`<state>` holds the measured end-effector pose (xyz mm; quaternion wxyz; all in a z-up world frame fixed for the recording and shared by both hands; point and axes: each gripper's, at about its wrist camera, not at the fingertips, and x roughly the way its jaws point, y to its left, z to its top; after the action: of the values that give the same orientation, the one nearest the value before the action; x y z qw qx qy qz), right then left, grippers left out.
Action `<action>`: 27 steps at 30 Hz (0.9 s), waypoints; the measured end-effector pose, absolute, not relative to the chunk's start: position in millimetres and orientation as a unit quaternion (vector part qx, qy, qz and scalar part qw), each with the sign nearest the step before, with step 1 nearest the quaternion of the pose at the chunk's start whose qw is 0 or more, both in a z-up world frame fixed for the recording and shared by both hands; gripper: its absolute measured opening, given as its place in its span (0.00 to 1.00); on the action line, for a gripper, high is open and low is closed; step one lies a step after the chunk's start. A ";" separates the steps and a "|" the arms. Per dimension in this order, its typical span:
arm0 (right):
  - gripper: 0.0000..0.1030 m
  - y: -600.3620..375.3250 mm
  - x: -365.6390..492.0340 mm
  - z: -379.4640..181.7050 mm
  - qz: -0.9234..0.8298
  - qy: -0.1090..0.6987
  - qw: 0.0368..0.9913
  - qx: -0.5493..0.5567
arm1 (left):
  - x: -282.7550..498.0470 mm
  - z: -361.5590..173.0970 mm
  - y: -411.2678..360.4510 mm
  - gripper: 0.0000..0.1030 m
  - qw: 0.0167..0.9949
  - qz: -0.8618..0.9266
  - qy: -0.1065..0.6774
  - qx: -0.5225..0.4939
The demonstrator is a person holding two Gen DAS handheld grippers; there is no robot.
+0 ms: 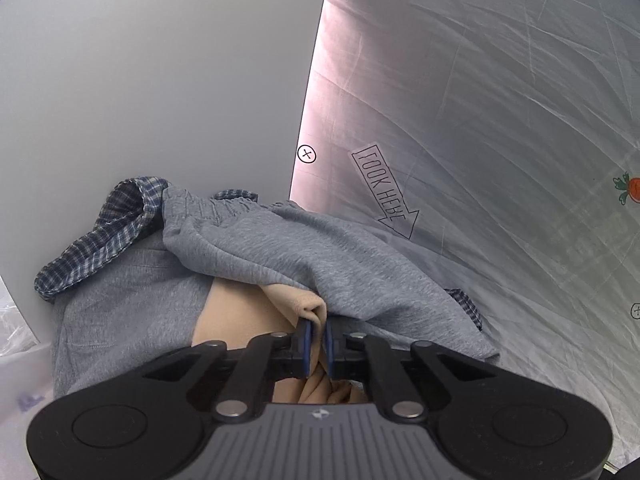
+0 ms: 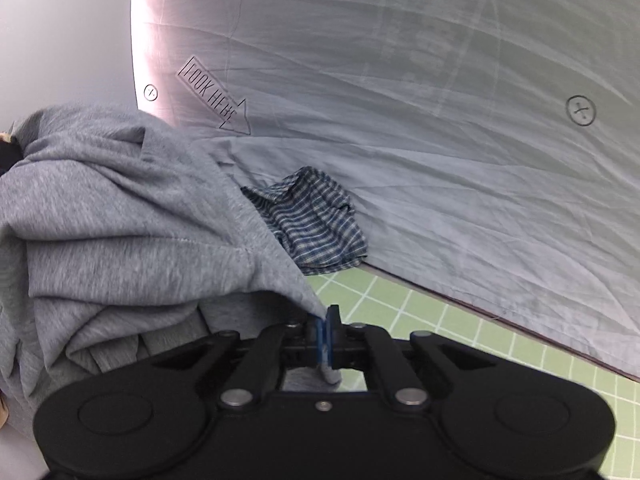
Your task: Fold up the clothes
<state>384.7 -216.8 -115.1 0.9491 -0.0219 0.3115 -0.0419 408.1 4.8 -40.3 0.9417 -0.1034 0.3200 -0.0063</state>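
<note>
Cloth is bunching at the lower left of both views: a grey garment (image 2: 120, 208) is lying heaped over a beige one (image 1: 240, 312), with a plaid piece (image 2: 316, 220) poking out beside it onto the pale sheet (image 2: 440, 160). The left gripper (image 1: 315, 344) is pinching a fold of the beige cloth, its fingers (image 1: 306, 340) nearly closed with only the fabric between them. The right gripper (image 2: 325, 336) is clamping a corner of the grey garment, blue pads pressed together on the hem, just above the green grid mat (image 2: 460, 320).

The two grips are sitting on different garments, so pulling apart would likely drag the pile rather than spread one piece. A better move, I judge, is lifting the grey corner up and toward the open sheet at centre frame, keeping tension low until it is coming free, then laying it flat before folding. Whether the beige grip is also catching grey cloth cannot be told.
</note>
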 end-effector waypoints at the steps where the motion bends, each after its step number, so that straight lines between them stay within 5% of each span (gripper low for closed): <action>1: 0.01 -221.2 377.8 -109.1 -0.050 0.305 0.951 -0.024 | 404.1 -37.3 4.1 0.05 0.943 -0.006 0.319 -0.099; 15: 0.01 -277.8 260.8 -25.7 -0.140 0.236 0.961 -0.036 | 337.3 -11.2 -21.5 0.01 0.946 -0.038 0.315 -0.067; 19: 0.02 -287.9 243.8 -30.9 -0.146 0.253 0.956 -0.028 | 326.4 -19.5 -40.6 0.23 0.934 -0.084 0.331 -0.101; 27: 0.01 -301.2 240.2 -50.0 -0.154 0.277 0.948 -0.016 | 337.6 -65.0 -75.7 0.27 0.907 -0.114 0.392 -0.103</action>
<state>240.2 -301.2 -50.0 0.9484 -0.0159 0.2767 -0.1542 337.6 -75.7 -65.0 0.9071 -0.1025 0.3919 -0.1143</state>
